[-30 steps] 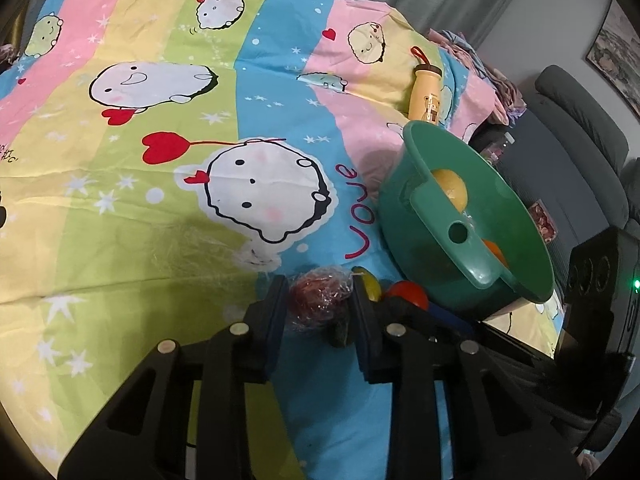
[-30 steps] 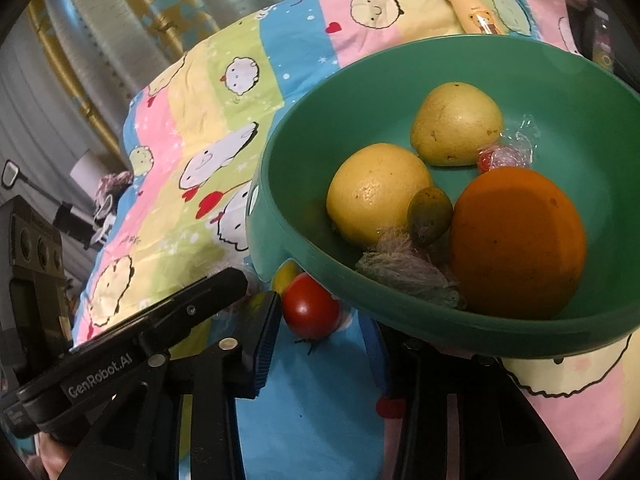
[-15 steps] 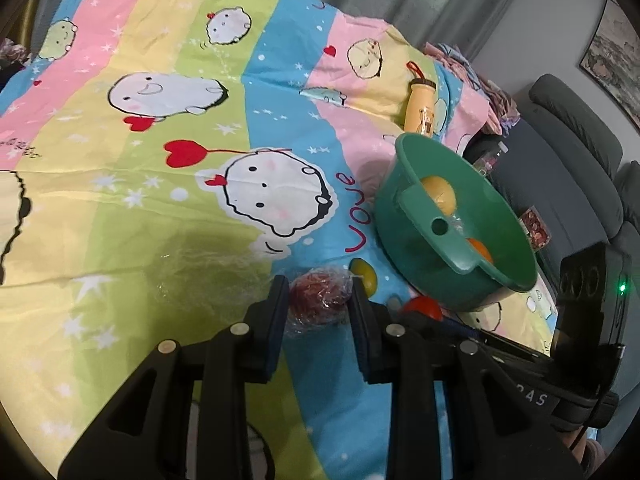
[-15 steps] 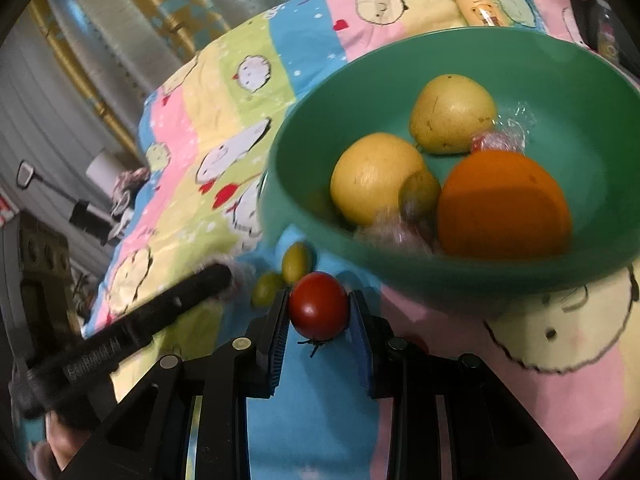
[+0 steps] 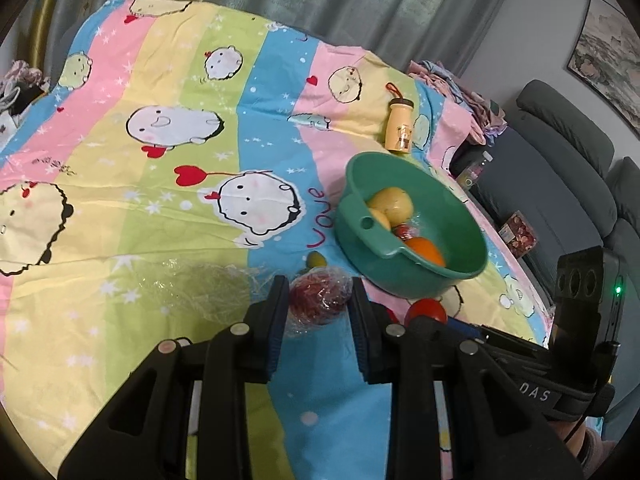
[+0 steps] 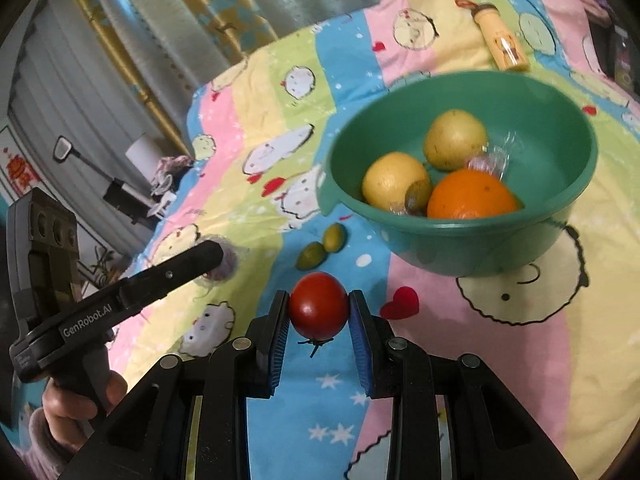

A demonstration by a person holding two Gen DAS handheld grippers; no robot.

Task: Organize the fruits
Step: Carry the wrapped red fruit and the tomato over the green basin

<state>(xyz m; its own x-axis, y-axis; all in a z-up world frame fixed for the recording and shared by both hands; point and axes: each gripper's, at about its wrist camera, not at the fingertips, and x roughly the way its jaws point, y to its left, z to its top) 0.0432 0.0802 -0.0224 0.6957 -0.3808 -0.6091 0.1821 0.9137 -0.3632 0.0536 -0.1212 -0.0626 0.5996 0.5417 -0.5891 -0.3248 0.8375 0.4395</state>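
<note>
Nearest, the right gripper (image 6: pixel 319 312) has its blue pads pressed on both sides of a red tomato (image 6: pixel 318 305), stem tuft hanging below, held above the striped cartoon bedsheet (image 6: pixel 264 128); its jaws have just been closing onto that tomato. The left gripper (image 5: pixel 319 300) stands at much the same narrow width, clamped on a dark red fruit (image 5: pixel 318 297) wrapped in crinkled clear film. Just left of it a loose sheet of clear wrap (image 5: pixel 196 286) lies flat on the sheet. Beyond the tomato, two small green fruits (image 6: pixel 320 248) rest side by side on the blue stripe, close to the near wall of a green bowl (image 6: pixel 472 248). The bowl holds two yellow fruits (image 6: pixel 394 184), an orange (image 6: pixel 472 196), a small green fruit wedged between them and a bit of film-wrapped red fruit. Nothing lies between the grippers and the bowl except those two small fruits. Farther on, a yellow bottle (image 6: pixel 500 44) lies on its side. The left view alone shows a grey sofa (image 5: pixel 568 168) and a framed picture (image 5: pixel 608 60) at the right, plus only one green fruit (image 5: pixel 316 259), the wrapped fruit hiding the other. The right view alone shows the hand (image 6: pixel 76 400) holding the left gripper, and curtains behind the bed.
</note>
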